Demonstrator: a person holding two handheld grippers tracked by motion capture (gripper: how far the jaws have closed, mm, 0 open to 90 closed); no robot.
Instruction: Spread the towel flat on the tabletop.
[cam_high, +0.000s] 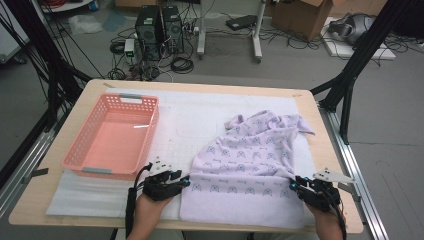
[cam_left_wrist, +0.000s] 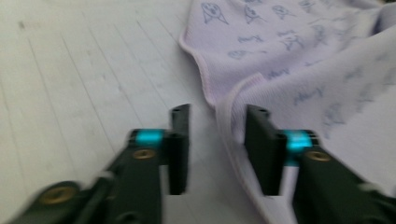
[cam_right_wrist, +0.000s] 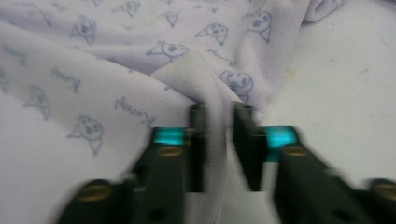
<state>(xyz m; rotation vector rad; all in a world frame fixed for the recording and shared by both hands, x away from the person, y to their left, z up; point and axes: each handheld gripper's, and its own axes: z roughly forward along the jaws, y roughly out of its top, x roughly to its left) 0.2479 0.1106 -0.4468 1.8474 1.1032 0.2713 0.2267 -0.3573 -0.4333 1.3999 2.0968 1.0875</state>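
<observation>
Your work surface is a light wooden table (cam_high: 75, 112) covered across most of its top by a white gridded mat (cam_high: 185, 120). On the mat's right half lies the lavender printed garment (cam_high: 250, 160), partly folded, its near edge close to your side of the table and a sleeve trailing toward the far right. On the left half stands a pink plastic basket (cam_high: 152, 130), well apart from the cloth. Your left gripper (cam_high: 186, 183) sits at the garment's near left edge; in the left gripper view its jaws stand apart, the cloth's hem lying between them without the pads pressing on it. Your right gripper (cam_high: 294, 186) sits at the near right edge; its jaws are likewise parted, a fold of the cloth rising between them, released. Beyond the table: grey floor, two black computer towers (cam_high: 160, 27) amid tangled cables, a cardboard box (cam_high: 300, 17) far right, and black frame struts (cam_high: 357, 57) at both sides.
</observation>
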